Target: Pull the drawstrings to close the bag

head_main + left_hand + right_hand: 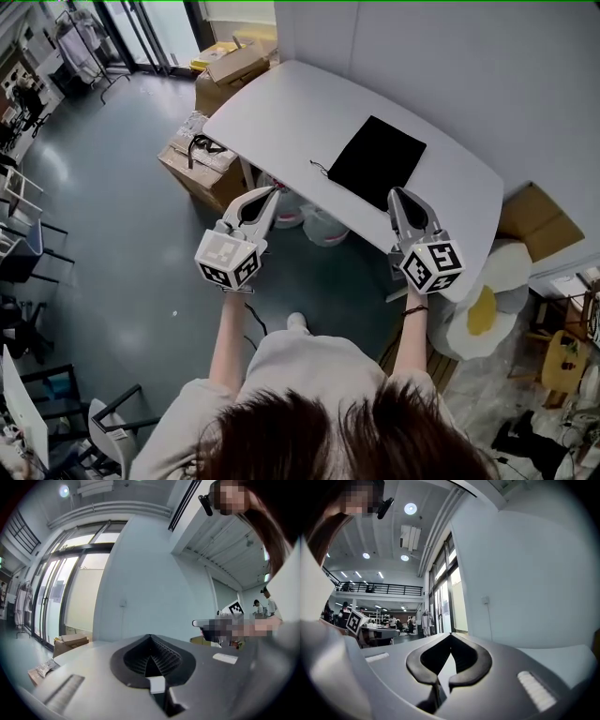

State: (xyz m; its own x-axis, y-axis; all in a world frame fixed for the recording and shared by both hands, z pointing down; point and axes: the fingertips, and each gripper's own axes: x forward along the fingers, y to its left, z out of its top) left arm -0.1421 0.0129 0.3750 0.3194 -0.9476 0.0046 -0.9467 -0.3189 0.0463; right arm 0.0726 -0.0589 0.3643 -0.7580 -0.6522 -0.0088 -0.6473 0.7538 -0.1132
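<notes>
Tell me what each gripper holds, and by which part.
Nothing: left gripper and right gripper are shut, empty; neither grips the flat black fabric bag.

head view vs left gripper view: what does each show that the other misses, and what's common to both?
Head view only: black bag flat on the white table, its drawstring trailing left, with left gripper and right gripper seen from above. Left gripper view only: that gripper's jaws together with nothing between, and tall glass doors. Both: the right gripper's marker cube and cardboard boxes.
</notes>
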